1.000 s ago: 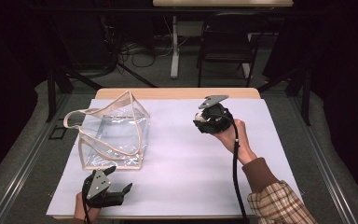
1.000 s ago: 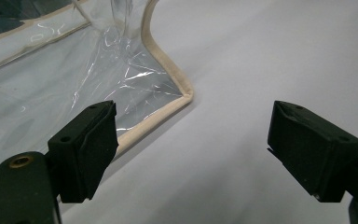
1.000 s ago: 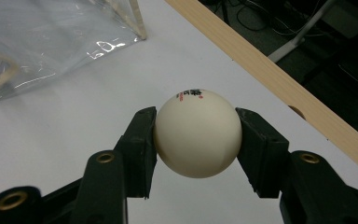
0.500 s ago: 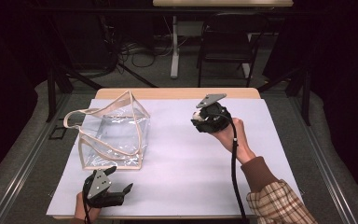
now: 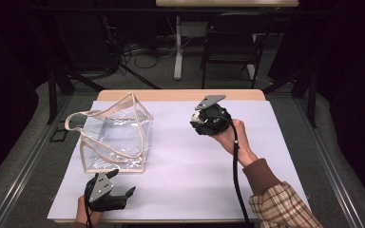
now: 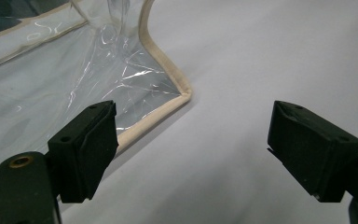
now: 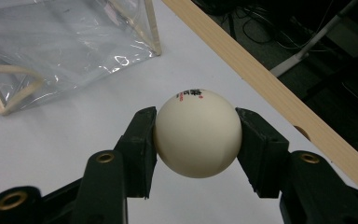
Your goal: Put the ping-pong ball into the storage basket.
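The right gripper [image 7: 196,135] pinches a ball [image 7: 197,133] beside the bag [image 5: 116,135], likely going in next; the left gripper [image 6: 193,149], spread wide, waits near the bag's corner.

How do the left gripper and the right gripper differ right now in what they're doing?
The left gripper has its jaws spread wide with nothing between them; the right gripper is shut on a cream-white ball with small printed marks. The left one sits low at the table's near edge beside a corner of the clear plastic bag with beige trim; the right one is farther across the white table, apart from the bag. Both have black jaws.
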A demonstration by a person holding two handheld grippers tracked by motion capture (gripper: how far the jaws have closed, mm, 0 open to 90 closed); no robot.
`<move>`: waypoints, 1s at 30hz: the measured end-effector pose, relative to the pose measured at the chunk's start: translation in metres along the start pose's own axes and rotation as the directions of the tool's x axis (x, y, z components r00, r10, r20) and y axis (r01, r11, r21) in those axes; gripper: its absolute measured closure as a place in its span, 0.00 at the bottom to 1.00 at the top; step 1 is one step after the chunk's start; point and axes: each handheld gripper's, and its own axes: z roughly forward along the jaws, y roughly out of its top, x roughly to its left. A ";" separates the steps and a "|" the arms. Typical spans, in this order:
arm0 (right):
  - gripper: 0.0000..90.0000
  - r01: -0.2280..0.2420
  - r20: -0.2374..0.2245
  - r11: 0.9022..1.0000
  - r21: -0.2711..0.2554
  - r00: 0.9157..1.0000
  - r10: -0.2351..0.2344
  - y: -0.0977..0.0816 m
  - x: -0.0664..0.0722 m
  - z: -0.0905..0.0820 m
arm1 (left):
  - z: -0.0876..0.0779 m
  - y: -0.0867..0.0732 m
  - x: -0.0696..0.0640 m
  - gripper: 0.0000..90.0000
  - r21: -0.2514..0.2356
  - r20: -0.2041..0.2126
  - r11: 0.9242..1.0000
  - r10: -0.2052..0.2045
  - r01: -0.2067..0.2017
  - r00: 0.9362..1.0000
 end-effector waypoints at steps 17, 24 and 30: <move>0.56 0.026 -0.023 1.000 -0.014 0.999 -0.027 0.013 0.012 0.002 | 0.000 0.000 0.000 0.18 -0.002 -0.001 1.000 0.003 -0.003 1.000; 0.56 0.033 -0.029 0.999 -0.017 0.999 -0.033 0.017 0.014 0.002 | 0.000 0.000 0.000 0.18 -0.003 -0.003 1.000 0.002 -0.002 1.000; 0.56 0.042 -0.038 0.999 -0.019 0.998 -0.043 0.020 0.018 0.003 | 0.000 0.000 0.000 0.18 -0.002 -0.002 1.000 0.000 0.000 1.000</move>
